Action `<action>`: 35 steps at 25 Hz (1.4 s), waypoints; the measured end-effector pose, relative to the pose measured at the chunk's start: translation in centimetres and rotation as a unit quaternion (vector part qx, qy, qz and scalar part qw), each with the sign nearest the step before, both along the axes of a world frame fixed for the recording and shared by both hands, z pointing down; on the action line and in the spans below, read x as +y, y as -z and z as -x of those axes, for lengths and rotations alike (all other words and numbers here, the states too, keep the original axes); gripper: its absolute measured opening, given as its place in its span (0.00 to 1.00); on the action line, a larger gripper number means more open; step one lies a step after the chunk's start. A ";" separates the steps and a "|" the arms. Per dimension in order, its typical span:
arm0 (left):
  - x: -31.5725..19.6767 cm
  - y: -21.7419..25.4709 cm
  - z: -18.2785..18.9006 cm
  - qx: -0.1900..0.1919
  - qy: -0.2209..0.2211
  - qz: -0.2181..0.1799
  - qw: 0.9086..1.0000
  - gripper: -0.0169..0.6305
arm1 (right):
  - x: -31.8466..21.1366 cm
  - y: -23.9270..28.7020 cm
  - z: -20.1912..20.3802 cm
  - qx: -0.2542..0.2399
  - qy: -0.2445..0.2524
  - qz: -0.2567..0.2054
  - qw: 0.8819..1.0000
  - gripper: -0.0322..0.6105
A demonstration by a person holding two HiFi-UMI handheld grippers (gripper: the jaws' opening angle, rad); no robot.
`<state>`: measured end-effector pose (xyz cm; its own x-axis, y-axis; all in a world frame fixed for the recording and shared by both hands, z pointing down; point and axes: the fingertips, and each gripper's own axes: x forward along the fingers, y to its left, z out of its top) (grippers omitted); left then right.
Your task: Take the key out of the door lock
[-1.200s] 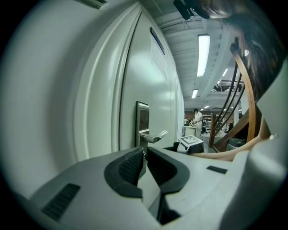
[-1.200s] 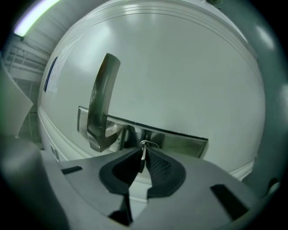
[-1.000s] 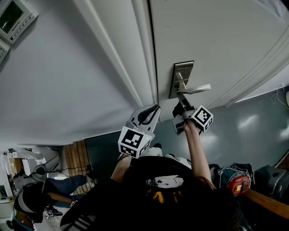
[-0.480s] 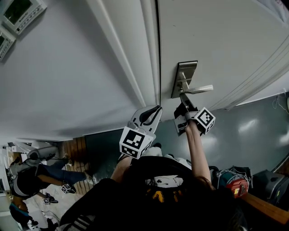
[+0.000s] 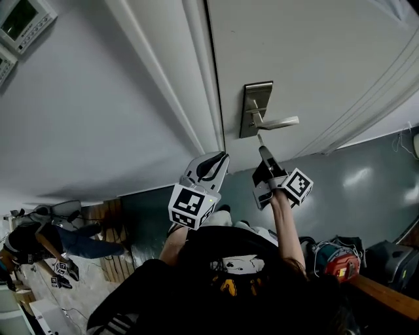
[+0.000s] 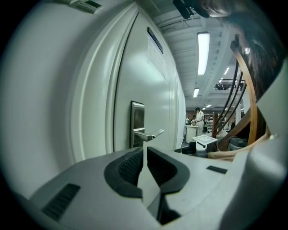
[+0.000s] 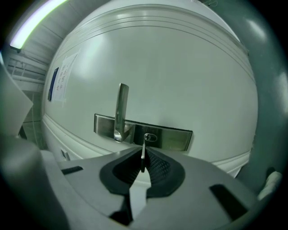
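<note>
A steel lock plate point(image 5: 255, 108) with a lever handle point(image 5: 278, 122) is fixed to the white door point(image 5: 308, 59). My right gripper point(image 5: 263, 150) is held just below the plate, shut on the key point(image 5: 259, 139). In the right gripper view the key point(image 7: 143, 155) stands edge-on between the pads, its tip a short way off the keyhole point(image 7: 150, 137) in the plate point(image 7: 173, 138). The handle point(image 7: 120, 112) is left of it. My left gripper point(image 5: 224, 156) hangs beside the door frame, shut with nothing in it point(image 6: 145, 150). It sees the plate point(image 6: 137, 121) from the side.
The door frame point(image 5: 163, 78) runs left of the lock. A wall panel point(image 5: 23, 19) is at the top left. A person point(image 5: 39, 239) crouches on the floor at the lower left, and a red and blue object point(image 5: 337, 262) lies at the right. Another person point(image 6: 198, 117) stands far off.
My right gripper has drawn back from the lock plate with the key between its pads, and a gap now shows between them. The left gripper has kept still.
</note>
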<state>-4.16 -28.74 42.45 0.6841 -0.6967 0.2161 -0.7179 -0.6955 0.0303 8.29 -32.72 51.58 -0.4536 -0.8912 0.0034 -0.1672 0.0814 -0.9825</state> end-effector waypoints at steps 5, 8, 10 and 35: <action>1.3 0.0 -1.5 -0.003 -0.002 0.000 1.000 0.08 | 2.3 0.9 -0.8 0.018 0.020 -0.009 1.000 0.08; 2.4 0.1 -2.5 -0.003 -0.001 0.000 1.000 0.07 | 3.8 1.5 -1.7 0.022 0.026 -0.016 0.999 0.08; 3.3 0.1 -3.1 -0.004 0.001 0.001 1.000 0.08 | 5.1 1.7 -2.2 0.025 0.031 -0.020 0.999 0.08; 12.1 -0.8 -8.0 -0.016 0.025 0.014 0.999 0.07 | 13.7 2.7 -5.2 0.047 0.093 -0.043 0.994 0.08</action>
<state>3.85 -16.67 43.26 0.6411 -0.7234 0.2562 -0.7527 -0.6579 0.0258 13.51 -18.99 48.86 -0.6113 -0.7911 -0.0198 -0.2322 0.2032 -0.9512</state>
